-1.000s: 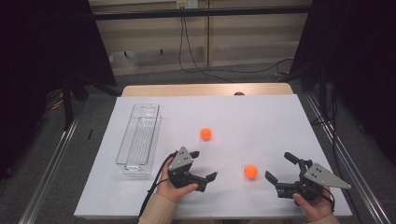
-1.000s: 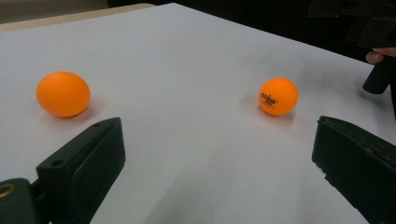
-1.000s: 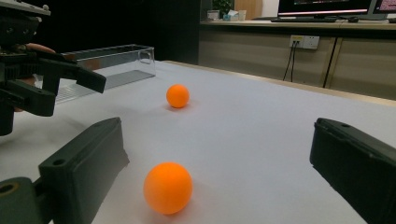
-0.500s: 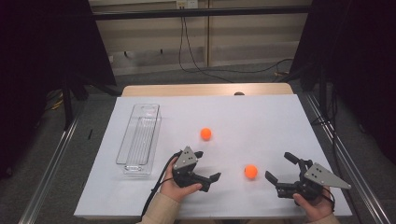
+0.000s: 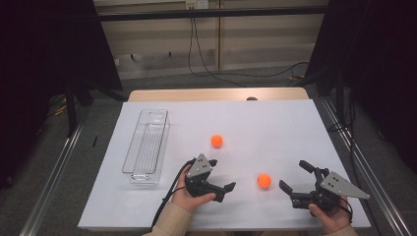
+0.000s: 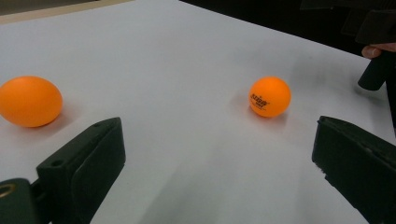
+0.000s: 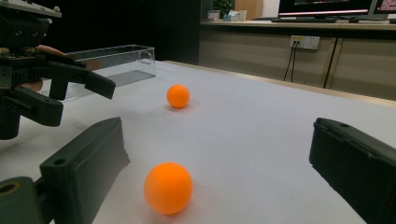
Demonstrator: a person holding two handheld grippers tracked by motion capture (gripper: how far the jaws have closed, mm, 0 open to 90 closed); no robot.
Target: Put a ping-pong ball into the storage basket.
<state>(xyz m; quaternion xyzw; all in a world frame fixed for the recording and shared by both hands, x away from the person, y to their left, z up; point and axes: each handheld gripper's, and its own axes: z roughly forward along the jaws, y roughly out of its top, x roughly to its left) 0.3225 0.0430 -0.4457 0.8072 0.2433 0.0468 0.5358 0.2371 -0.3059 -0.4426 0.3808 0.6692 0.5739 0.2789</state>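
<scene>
While the near orange ball is lying loose on the white surface between my two grippers, I am judging that the work has hardly begun. Nothing is being held: my left gripper is hanging just above the surface with its jaws spread wide and empty, and my right gripper is doing the same on the ball's other side, jaws gaping toward it. I am touching neither ball. The far orange ball is sitting farther up the surface, well apart from both grippers. To the left, the clear plastic tray is lying empty, so if the balls are meant for it, I am guessing both are yet to be picked up and carried over.

From above, I am seeing the whole layout: tray, two balls, both hands. My right gripper view is putting the near ball low between its jaws, close in, with the left gripper and tray beyond, which is telling me how near the grasp is. My left gripper view is showing printing on the near ball, which the high view is too distant to resolve.
</scene>
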